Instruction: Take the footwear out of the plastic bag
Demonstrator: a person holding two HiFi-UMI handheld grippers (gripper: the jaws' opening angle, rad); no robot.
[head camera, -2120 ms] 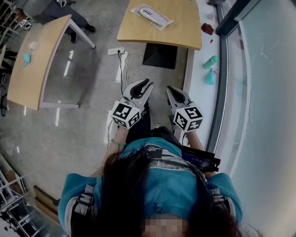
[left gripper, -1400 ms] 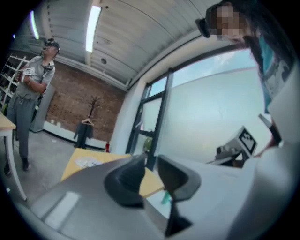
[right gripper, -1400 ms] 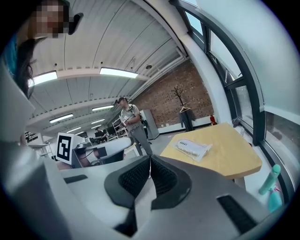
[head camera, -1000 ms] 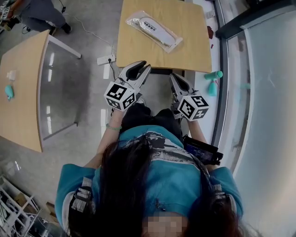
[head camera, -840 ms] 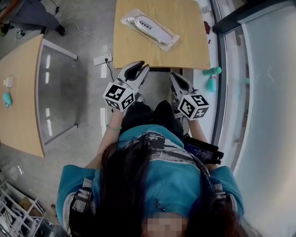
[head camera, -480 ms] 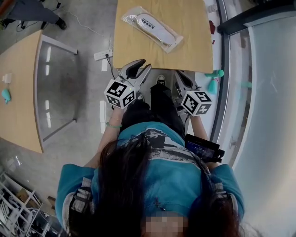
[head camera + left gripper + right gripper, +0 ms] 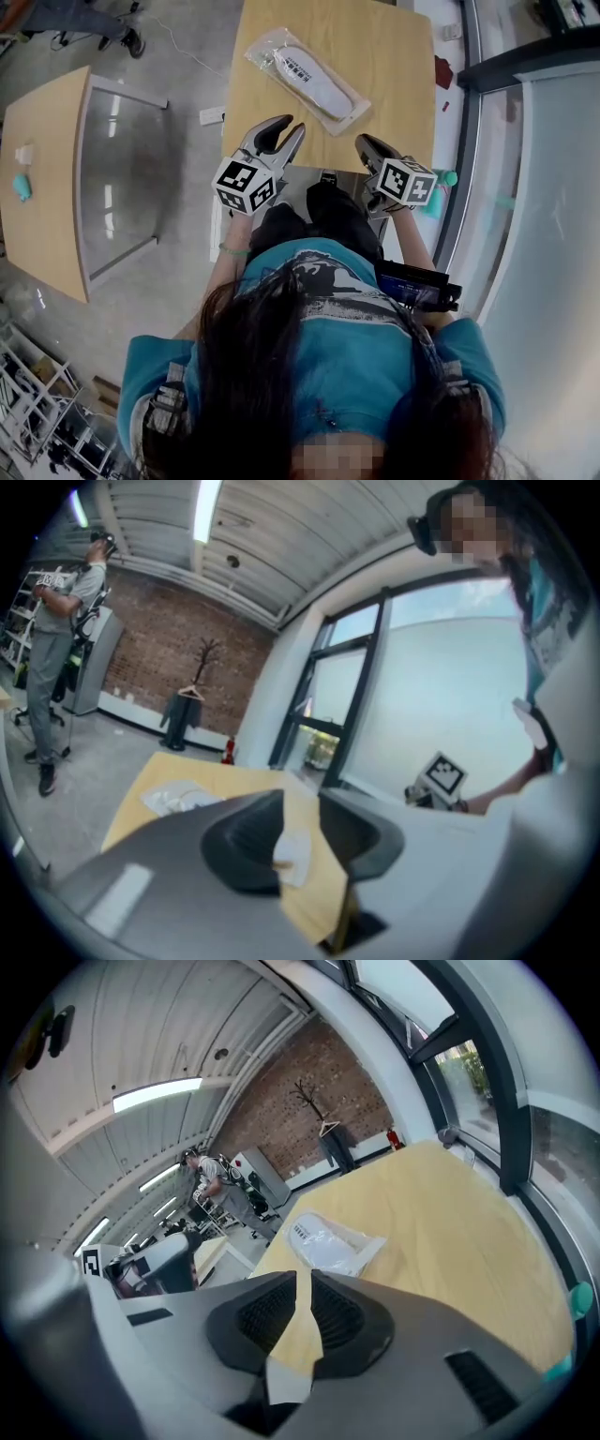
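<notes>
The left gripper's [image 7: 287,127] jaws stand slightly apart, just opening, with nothing between them. The right gripper's [image 7: 364,142] jaws are closed and empty. Both hover at the near edge of the light wooden table [image 7: 394,56]. On the table's left half lies the white footwear [image 7: 314,67], sealed inside the clear plastic bag [image 7: 354,97].

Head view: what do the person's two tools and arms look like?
Both the left tool and right tool have light grey tapering jaws with dark pads. Each carries a white cube with black square markers. The person wears a teal short-sleeved top and a thin band on the left wrist.
</notes>
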